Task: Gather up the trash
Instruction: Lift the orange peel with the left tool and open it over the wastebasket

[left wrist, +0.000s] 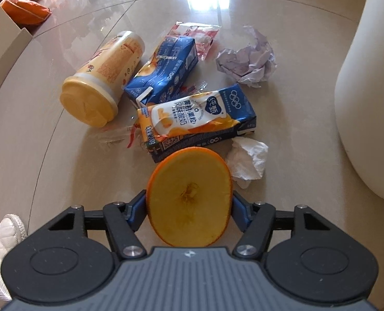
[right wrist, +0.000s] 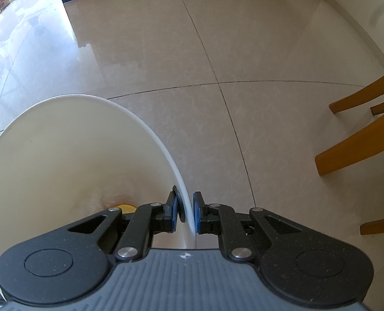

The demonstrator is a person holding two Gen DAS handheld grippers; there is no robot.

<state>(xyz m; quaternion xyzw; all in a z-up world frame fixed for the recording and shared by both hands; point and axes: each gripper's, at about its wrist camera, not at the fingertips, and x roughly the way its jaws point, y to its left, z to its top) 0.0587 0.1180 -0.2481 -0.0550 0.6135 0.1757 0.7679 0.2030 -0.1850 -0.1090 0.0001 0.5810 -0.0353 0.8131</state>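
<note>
Your left gripper (left wrist: 189, 208) has its jaws about half closed on the orange peel (left wrist: 189, 199), a curved half-shell whose pale inside faces the camera, pinched at both edges and apparently lifted clear of the tiled floor (left wrist: 36, 129). Your right gripper (right wrist: 186, 213) is clamped almost fully closed on the thin rim of the white bin (right wrist: 70, 155), one pad inside and one outside; a bit of something orange already lies at the bottom. In the left wrist view the bin's wall stands at the right edge, near the litter. The peel is springy and held only at its rims, so any extra squeeze could fold it and let it pop out, and a quick swing toward the bin could shake it loose. The bin grip is narrow too, so tilting that hand may tip the bin or let the rim slip. Still on the floor are the yellow cup (left wrist: 101, 77) on its side, two blue cartons (left wrist: 197, 119), a crumpled paper ball (left wrist: 246, 59), a white tissue (left wrist: 249, 162) and clear wrappers (left wrist: 199, 37), all close together
</note>
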